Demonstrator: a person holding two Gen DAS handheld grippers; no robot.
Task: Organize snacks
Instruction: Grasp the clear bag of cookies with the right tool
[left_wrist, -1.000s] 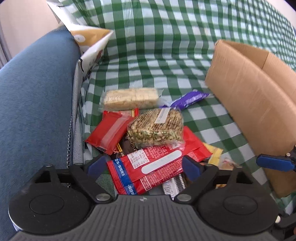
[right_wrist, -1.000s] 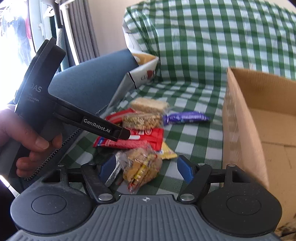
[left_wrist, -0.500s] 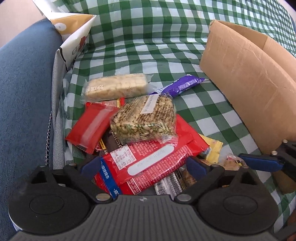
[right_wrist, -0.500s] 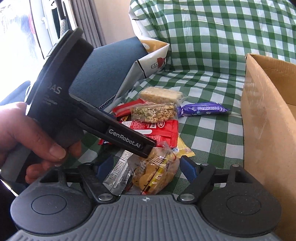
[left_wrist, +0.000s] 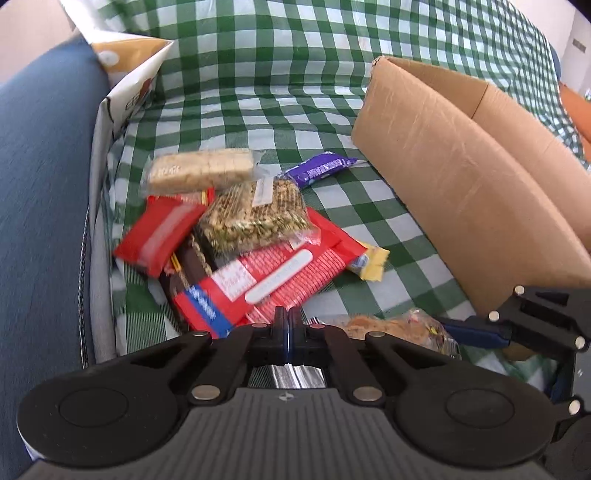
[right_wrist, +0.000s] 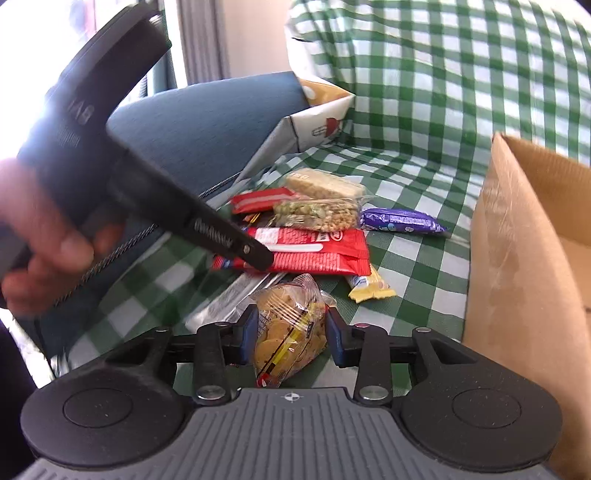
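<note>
Snack packets lie piled on the green checked cloth: a long red packet, a seed bar, a pale bar, a purple bar and a yellow wrapper. My left gripper is shut just above the long red packet's near end, with nothing visible between its pads. A silver wrapper lies under it. The jaws of my right gripper are closing, and both pads press on a clear bag of yellow biscuits.
An open cardboard box stands to the right of the pile. A blue sofa arm rises on the left, with a white paper bag leaning against it. A person's hand holds the left gripper.
The left jaws went from wide open around the long red packet's end to fully shut. The right jaws narrowed onto the biscuit bag, which now stands squeezed between the pads.
</note>
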